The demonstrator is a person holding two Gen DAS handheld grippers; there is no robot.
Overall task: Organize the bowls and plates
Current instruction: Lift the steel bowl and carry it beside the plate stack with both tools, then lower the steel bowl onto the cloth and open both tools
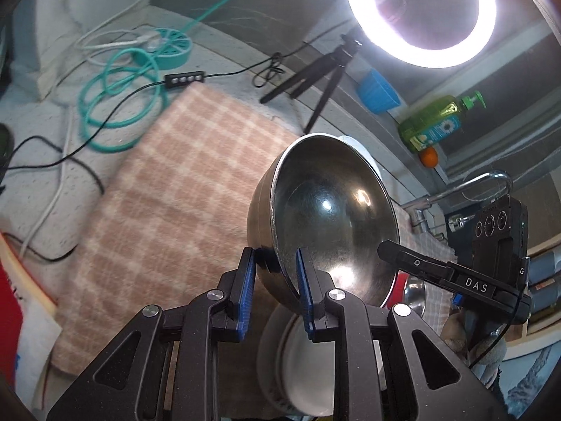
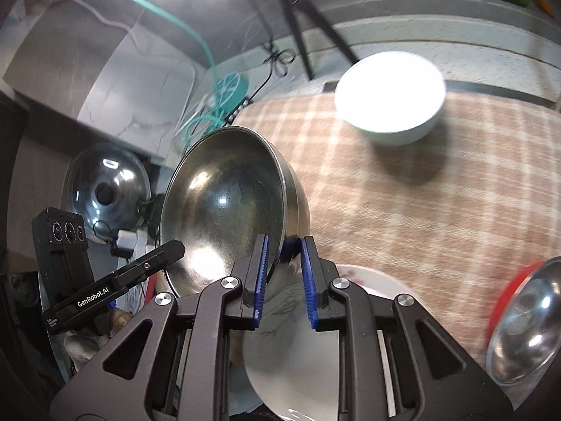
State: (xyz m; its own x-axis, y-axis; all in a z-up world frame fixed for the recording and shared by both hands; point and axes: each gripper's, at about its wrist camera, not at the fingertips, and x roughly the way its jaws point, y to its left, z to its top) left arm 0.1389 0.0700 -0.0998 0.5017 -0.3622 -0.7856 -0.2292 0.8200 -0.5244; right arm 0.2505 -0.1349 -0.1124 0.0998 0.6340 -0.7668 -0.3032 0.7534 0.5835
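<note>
Pinching opposite sides of one steel bowl's (image 1: 329, 217) rim, the left gripper (image 1: 275, 291) and right gripper (image 2: 284, 280) hold it tilted and empty above the checked cloth (image 2: 403, 217), each pair of jaws pressed onto the thin wall. Just below lies a white plate (image 2: 298, 351). Right of it sits a red-rimmed steel bowl (image 2: 529, 319), nothing inside. Farther back on the cloth stands a white bowl (image 2: 389, 98), its inside washed out by glare.

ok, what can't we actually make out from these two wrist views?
- Left wrist: white dish under the steel bowl, mostly hidden by the left gripper.
- Right wrist: white bowl interior, blown out by glare.
- Right wrist: red-rimmed steel bowl, cut by the frame edge.
- Right wrist: plaid cloth, motion-blurred.
</note>
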